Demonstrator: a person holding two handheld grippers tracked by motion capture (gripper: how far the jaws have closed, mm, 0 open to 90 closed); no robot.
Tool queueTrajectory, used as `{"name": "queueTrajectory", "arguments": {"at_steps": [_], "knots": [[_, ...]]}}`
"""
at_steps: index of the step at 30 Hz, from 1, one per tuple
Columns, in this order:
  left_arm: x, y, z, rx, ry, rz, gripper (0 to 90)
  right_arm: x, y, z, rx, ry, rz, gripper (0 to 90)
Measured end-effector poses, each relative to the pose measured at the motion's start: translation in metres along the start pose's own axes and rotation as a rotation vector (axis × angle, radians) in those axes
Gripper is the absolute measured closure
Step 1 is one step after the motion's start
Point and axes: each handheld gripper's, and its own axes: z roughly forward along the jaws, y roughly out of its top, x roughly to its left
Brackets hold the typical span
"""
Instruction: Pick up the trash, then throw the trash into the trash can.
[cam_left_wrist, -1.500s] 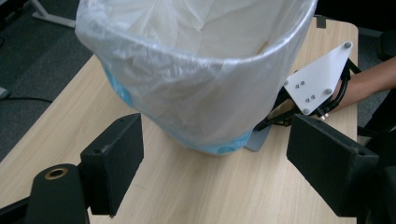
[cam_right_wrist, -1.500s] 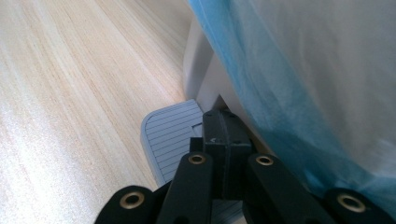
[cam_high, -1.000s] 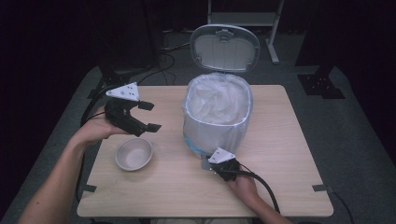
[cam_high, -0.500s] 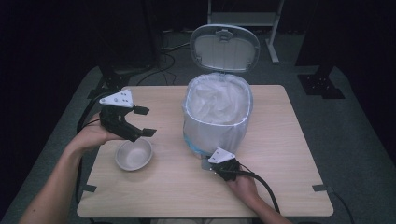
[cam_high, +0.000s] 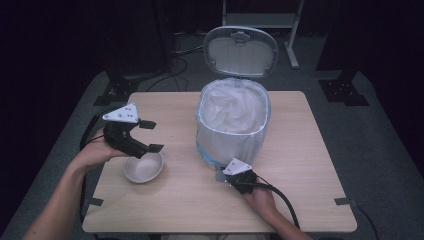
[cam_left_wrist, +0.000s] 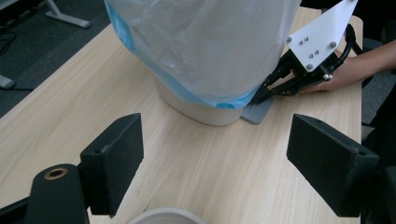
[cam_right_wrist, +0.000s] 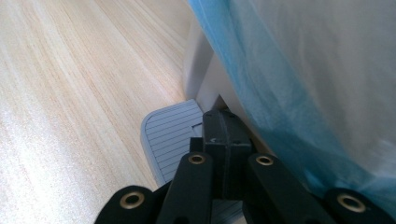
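The small off-white round bowl (cam_high: 143, 167) sits on the pale wooden table (cam_high: 300, 165) near its front left, just below your left gripper (cam_high: 148, 136), and its rim peeks in at the bottom edge of the left gripper view (cam_left_wrist: 163, 216). It looks light, rigid and smooth, likely plastic or ceramic, so expect it to skid if you push on it; take it by the rim, one jaw inside and one outside, and squeeze gently in case it is brittle. Your left gripper hangs above it with both jaws spread wide and nothing between them. To the right of the bowl stands the white pedal bin lined with a thin translucent white-and-blue plastic bag (cam_high: 231, 120), its oval lid (cam_high: 240, 50) raised. The bag is soft and slippery, no good to hold. Your right gripper (cam_high: 226, 176) rests with its jaws pressed together, tips down on the ribbed grey foot pedal (cam_right_wrist: 170, 135) at the bin's base, which seems to be what keeps the lid up
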Motion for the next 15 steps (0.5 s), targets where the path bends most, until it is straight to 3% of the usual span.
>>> {"name": "queueTrajectory", "arguments": {"at_steps": [15], "knots": [[-0.004, -0.027, 0.000, -0.004, 0.002, -0.018, 17.9, 0.000, 0.000, 0.000, 0.001, 0.001, 0.002, 89.9]]}}
